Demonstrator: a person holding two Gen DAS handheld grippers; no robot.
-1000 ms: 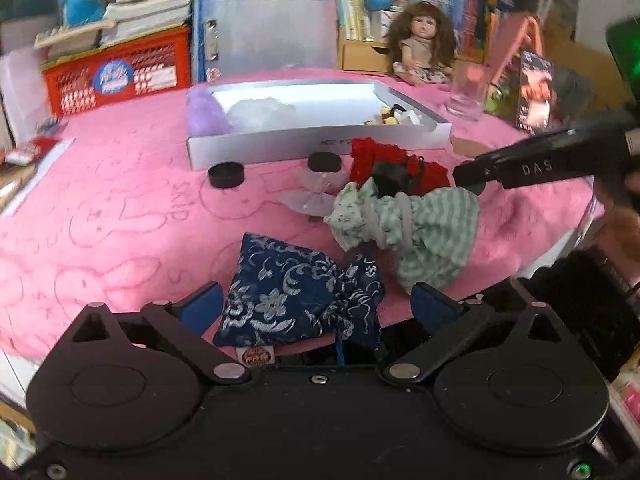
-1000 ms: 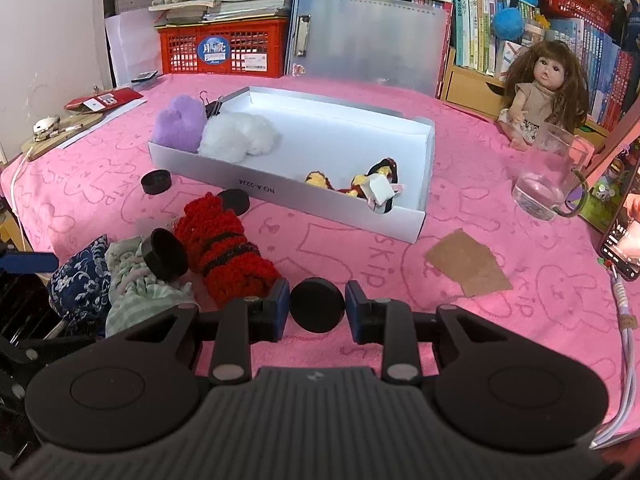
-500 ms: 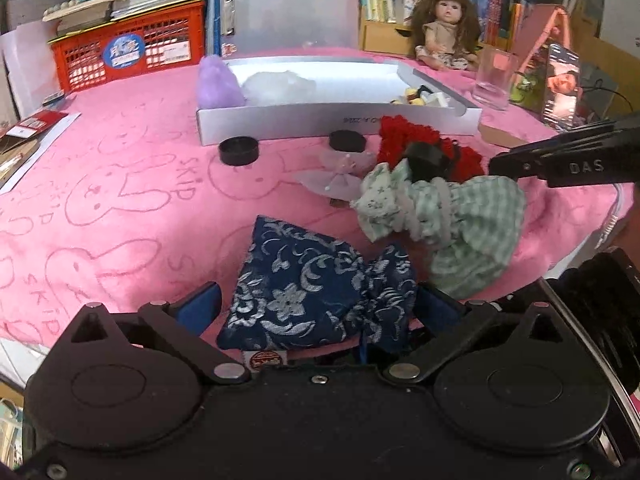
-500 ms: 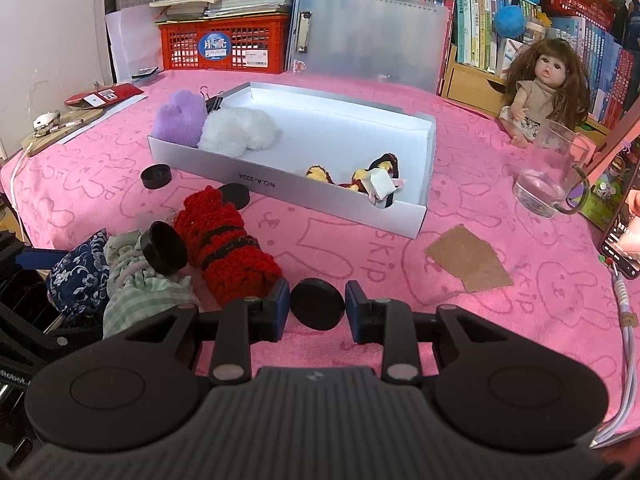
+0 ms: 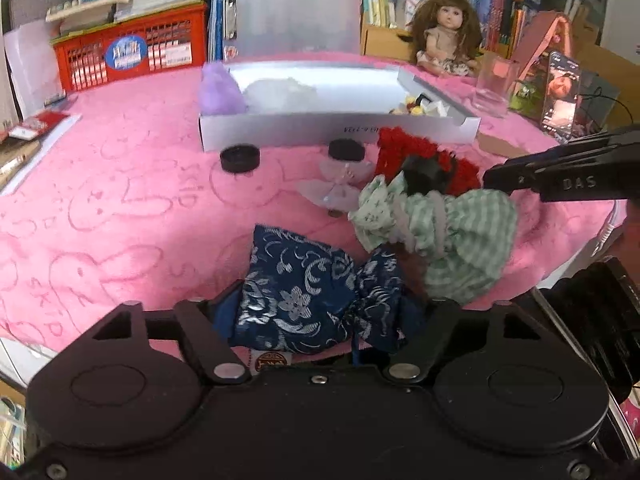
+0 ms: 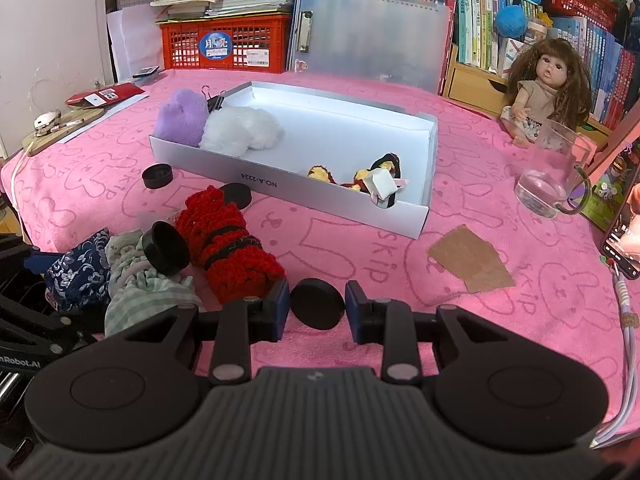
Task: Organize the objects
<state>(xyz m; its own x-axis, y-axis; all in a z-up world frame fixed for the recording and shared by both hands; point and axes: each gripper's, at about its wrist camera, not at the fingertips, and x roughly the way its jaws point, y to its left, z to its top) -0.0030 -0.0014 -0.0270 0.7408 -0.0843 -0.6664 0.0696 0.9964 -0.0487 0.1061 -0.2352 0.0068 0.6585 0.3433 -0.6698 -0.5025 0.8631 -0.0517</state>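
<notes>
Pink bunny-print tabletop [image 6: 500, 312] under white box [image 6: 288, 190], pouches, caps, glass [image 6: 554, 176].

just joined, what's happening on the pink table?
A person is tidying with two hand-held grippers. The left hand-held gripper is closing around the blue floral pouch at the table's near edge. The right hand-held gripper is shut on a black round lid. The white box already holds two pompoms.
</notes>
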